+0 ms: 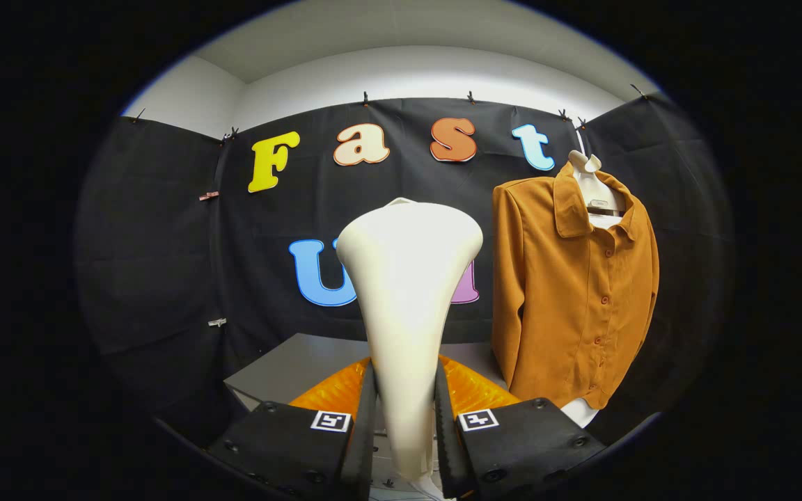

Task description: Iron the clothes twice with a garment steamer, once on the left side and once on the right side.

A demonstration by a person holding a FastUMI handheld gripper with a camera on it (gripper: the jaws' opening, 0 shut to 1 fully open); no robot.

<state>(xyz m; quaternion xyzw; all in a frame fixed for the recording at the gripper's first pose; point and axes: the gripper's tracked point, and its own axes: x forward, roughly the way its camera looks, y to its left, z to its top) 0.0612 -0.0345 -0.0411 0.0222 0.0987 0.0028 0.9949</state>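
Note:
A white garment steamer (pixel 406 299) stands upright between my fingers, its wide head raised above them. My gripper (pixel 405 417) is shut on its narrow handle, both fingers pressing its sides. To the right of the steamer and beyond the fingers hangs a rust-orange buttoned shirt (pixel 575 292) on a white mannequin torso (pixel 594 191), its front facing me. The steamer's head is well to the left of the shirt and apart from it.
A grey table (pixel 289 369) lies below and beyond the fingers. The black cloth wall stands behind the steamer and the shirt. Open room lies to the left of the steamer.

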